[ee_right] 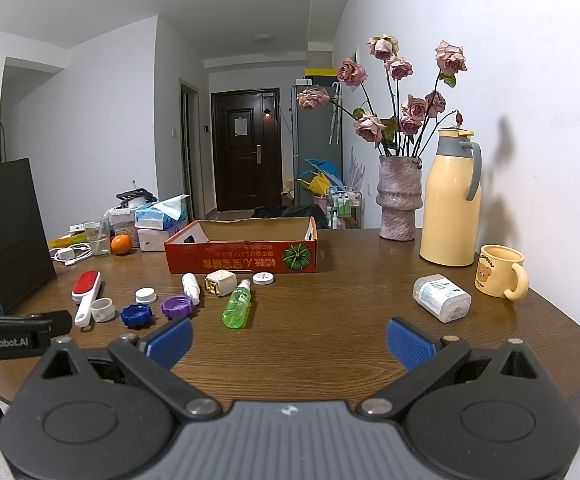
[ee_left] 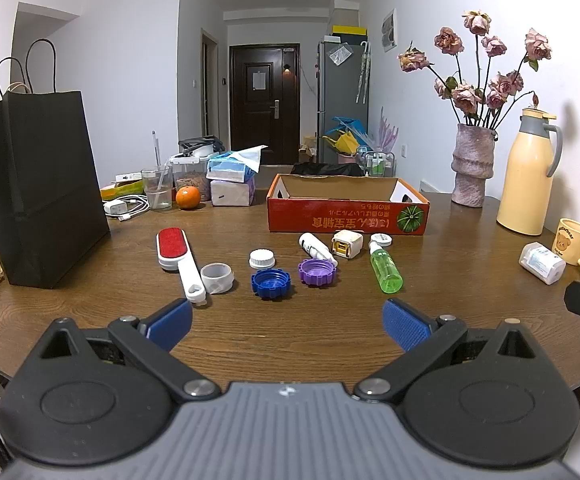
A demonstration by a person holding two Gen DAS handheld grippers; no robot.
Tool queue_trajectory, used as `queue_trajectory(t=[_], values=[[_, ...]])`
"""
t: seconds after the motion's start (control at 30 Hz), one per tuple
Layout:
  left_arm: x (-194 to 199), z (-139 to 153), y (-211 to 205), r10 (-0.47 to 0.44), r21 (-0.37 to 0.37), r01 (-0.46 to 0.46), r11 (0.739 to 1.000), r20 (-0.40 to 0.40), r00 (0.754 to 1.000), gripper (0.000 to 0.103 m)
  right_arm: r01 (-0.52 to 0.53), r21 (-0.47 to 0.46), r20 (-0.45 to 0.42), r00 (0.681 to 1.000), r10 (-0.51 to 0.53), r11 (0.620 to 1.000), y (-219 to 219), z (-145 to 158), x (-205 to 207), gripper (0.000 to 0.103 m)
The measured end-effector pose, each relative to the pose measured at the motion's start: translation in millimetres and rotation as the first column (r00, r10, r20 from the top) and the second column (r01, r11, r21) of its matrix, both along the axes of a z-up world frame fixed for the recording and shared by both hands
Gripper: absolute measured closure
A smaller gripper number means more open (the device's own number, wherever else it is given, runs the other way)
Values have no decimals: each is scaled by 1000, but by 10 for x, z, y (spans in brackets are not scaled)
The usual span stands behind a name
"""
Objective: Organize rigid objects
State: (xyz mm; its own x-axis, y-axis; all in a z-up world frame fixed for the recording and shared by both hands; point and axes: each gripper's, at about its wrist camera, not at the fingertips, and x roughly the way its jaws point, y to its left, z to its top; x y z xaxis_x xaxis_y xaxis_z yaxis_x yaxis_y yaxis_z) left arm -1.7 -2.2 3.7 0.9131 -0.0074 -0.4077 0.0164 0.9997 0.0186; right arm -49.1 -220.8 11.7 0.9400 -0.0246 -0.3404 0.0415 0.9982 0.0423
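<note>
Small items lie in a loose row on the wooden table (ee_left: 290,340) before an open red cardboard box (ee_left: 348,212) (ee_right: 241,258): a red-and-white lint brush (ee_left: 177,262) (ee_right: 85,292), a white ring (ee_left: 217,278), a white cap (ee_left: 262,258), a blue lid (ee_left: 270,283) (ee_right: 135,315), a purple lid (ee_left: 317,271) (ee_right: 176,306), a white bottle (ee_left: 316,248), a cream block (ee_left: 346,243), a green spray bottle (ee_left: 386,266) (ee_right: 238,304). My left gripper (ee_left: 287,324) is open, just short of the row. My right gripper (ee_right: 290,340) is open, nothing between its fingers.
A black paper bag (ee_left: 41,184) stands at the left. At the right are a vase of flowers (ee_right: 398,196), a yellow thermos (ee_right: 452,200), a yellow mug (ee_right: 500,276) and a lying white container (ee_right: 442,298). Tissue packs, a glass and an orange (ee_left: 187,197) sit behind.
</note>
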Motion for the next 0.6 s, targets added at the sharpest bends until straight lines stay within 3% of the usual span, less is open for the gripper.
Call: queue_trajectory(t=[0.6], values=[[-45, 100, -39, -3, 2, 3, 1000, 8, 1000, 0, 0, 0, 0, 1000, 0, 1000, -6, 0, -2, 0]])
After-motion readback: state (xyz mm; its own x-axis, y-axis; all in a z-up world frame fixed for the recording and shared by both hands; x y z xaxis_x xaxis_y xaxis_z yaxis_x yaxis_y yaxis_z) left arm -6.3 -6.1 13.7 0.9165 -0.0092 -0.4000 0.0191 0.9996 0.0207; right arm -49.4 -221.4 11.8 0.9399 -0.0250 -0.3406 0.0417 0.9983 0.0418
